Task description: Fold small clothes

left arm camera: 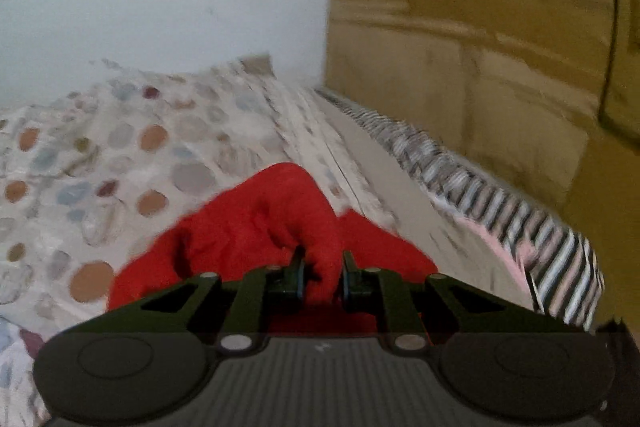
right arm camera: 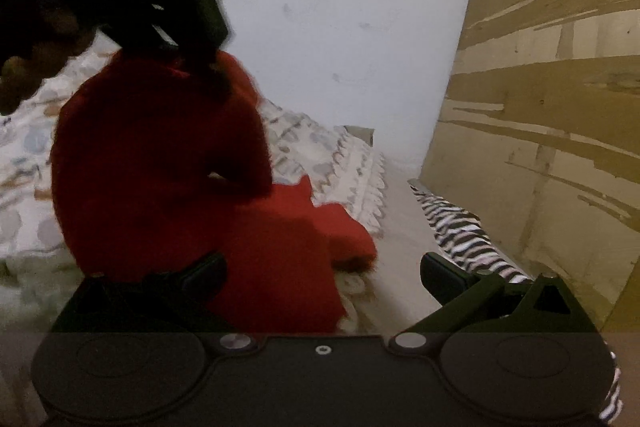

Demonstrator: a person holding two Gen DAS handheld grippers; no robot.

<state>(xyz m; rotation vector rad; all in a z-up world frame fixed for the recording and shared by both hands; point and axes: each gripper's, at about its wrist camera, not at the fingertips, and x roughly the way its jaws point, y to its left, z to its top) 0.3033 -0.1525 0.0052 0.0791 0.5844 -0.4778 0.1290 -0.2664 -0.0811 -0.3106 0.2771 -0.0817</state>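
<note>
A red fleece garment (left arm camera: pixel 256 227) is pinched by a fold between the pads of my left gripper (left arm camera: pixel 324 275), which is shut on it above the bed. In the right wrist view the same red garment (right arm camera: pixel 160 167) hangs from the dark left gripper (right arm camera: pixel 160 7) at the upper left, and its lower part trails on the bed. My right gripper (right arm camera: pixel 324 275) is low over the bed with its jaws wide open. The garment's lower part lies over its left finger (right arm camera: pixel 204 275) and partly between the fingers, which do not press it.
A bedspread with coloured dots (left arm camera: pixel 120 147) covers the bed. A black-and-white striped cloth (left arm camera: pixel 500 203) runs along the bed's right edge, beside a tall cardboard panel (left arm camera: pixel 480 47). A pale wall (right arm camera: pixel 340 7) stands behind. A person's hand (right arm camera: pixel 24 27) holds the left gripper.
</note>
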